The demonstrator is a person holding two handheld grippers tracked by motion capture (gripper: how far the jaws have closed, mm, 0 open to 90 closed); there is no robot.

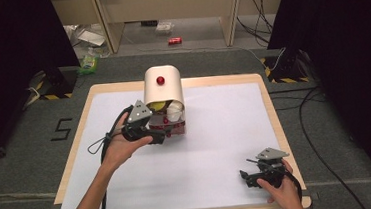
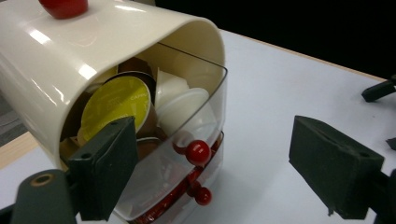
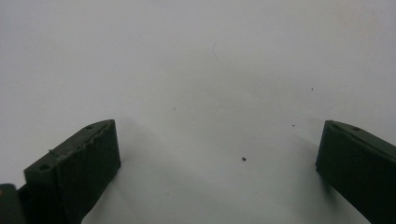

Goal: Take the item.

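Note:
A cream arched capsule holder [image 1: 162,88] with a red knob [image 1: 160,80] on top stands at the table's far middle. Its clear upper drawer [image 2: 205,116] sticks out from under the cover and holds a yellow-lidded capsule [image 2: 116,105], a white capsule [image 2: 182,107] and others. The drawer front carries a red knob [image 2: 198,152], with a second red knob [image 2: 203,196] lower down. My left gripper [image 1: 157,136] is open just in front of the drawers; its left jaw is beside the drawer's side and the knob lies between the jaws [image 2: 219,172]. Near the table's front right my right gripper [image 1: 245,175] is open over bare white surface [image 3: 215,168].
The white mat [image 1: 217,147] covers the wooden table [image 1: 268,103]. Cables trail on the floor at right [image 1: 310,124], and black stands sit at both far corners. A red can [image 1: 174,41] lies on the floor beyond the table.

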